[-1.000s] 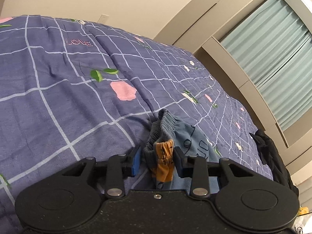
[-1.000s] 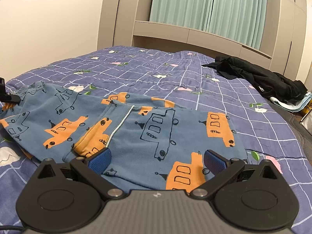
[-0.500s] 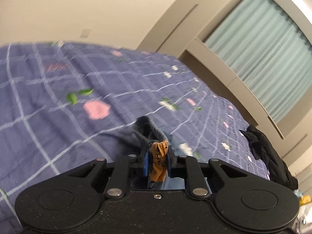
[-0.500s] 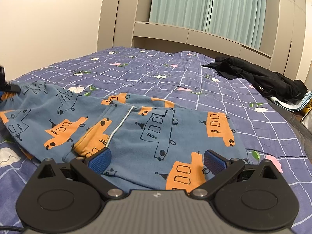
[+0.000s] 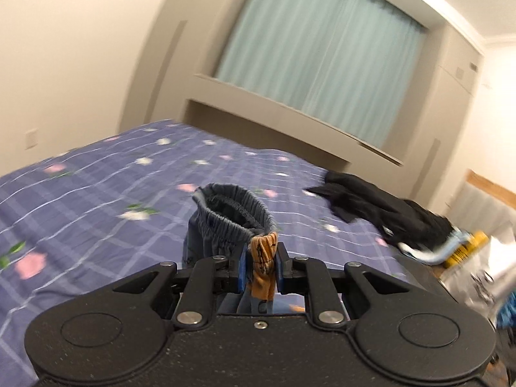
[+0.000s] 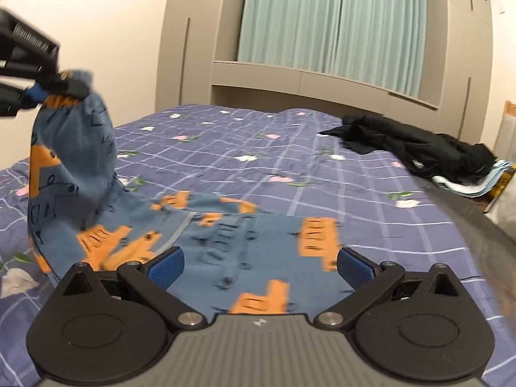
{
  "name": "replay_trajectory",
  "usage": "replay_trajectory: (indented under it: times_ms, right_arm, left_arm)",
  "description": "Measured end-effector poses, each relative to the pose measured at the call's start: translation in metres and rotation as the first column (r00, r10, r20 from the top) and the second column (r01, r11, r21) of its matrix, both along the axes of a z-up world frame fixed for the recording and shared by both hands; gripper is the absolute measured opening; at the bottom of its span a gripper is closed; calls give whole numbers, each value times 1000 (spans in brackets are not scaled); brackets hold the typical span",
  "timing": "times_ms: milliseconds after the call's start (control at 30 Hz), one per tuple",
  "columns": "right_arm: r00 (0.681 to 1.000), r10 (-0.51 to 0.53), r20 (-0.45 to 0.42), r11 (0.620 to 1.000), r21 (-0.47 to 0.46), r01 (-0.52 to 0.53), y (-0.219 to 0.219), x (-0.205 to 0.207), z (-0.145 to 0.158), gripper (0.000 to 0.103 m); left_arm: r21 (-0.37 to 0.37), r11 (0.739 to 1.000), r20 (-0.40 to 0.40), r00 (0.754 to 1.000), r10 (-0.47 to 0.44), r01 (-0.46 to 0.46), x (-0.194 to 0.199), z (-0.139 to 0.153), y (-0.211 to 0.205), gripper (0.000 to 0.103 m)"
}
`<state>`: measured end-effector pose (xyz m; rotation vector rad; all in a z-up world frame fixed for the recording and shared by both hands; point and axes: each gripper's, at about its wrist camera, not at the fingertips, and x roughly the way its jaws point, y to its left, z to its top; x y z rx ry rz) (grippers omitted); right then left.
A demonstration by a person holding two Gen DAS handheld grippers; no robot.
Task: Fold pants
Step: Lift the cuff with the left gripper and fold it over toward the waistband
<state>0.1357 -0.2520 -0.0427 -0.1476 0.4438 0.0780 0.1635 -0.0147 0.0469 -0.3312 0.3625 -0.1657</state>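
Purple checked bedspread (image 6: 322, 167) fills the room below the curtains, with dark clothes (image 6: 419, 148) heaped at two o'clock. My left gripper (image 5: 260, 269) has its fingers pinched narrow on the waistband of the pants (image 6: 225, 235), lifted at ten o'clock in the right view — the rest lies flat on the bed. My right gripper (image 6: 260, 266) hovers with fingers wide, holding nothing. I'd worry the thin pinch slips, or the unpinned legs drag and bunch.

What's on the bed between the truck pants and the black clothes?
Nothing but bare bedspread lies between the pants and the black clothes, clearest in the right wrist view.
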Motion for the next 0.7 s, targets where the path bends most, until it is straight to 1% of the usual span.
replay_trajectory:
  times_ms: [133, 267, 367, 467, 533, 633, 667, 700]
  right_arm:
    - [998, -64, 2, 998, -22, 65, -26, -10, 5, 103]
    - [992, -129, -12, 992, 3, 129, -56, -26, 5, 103]
    - [983, -183, -32, 983, 11, 183, -75, -37, 3, 103]
    - [970, -238, -55, 971, 12, 239, -93, -47, 1, 103]
    - [960, -272, -67, 962, 15, 274, -103, -51, -1, 103]
    - [948, -309, -81, 950, 30, 312, -116, -57, -2, 103]
    - [945, -316, -86, 947, 37, 320, -119, -58, -3, 103]
    - [943, -320, -88, 945, 41, 324, -121, -58, -3, 103]
  left_arm:
    - [11, 993, -2, 993, -118, 118, 1, 7, -44, 18]
    - [54, 971, -24, 973, -231, 232, 1, 0, -88, 18]
    - [78, 950, -57, 953, -298, 302, 0, -13, -117, 18]
    - [102, 930, -113, 933, -341, 352, 3, -33, -139, 21]
    - [101, 918, -158, 917, -365, 383, 5, -49, -150, 23]
    - [70, 906, -219, 893, -394, 417, 13, -68, -151, 32]
    - [60, 903, -229, 886, -402, 425, 12, -71, -151, 39]
    - [49, 900, -233, 881, -411, 433, 11, -74, -150, 43]
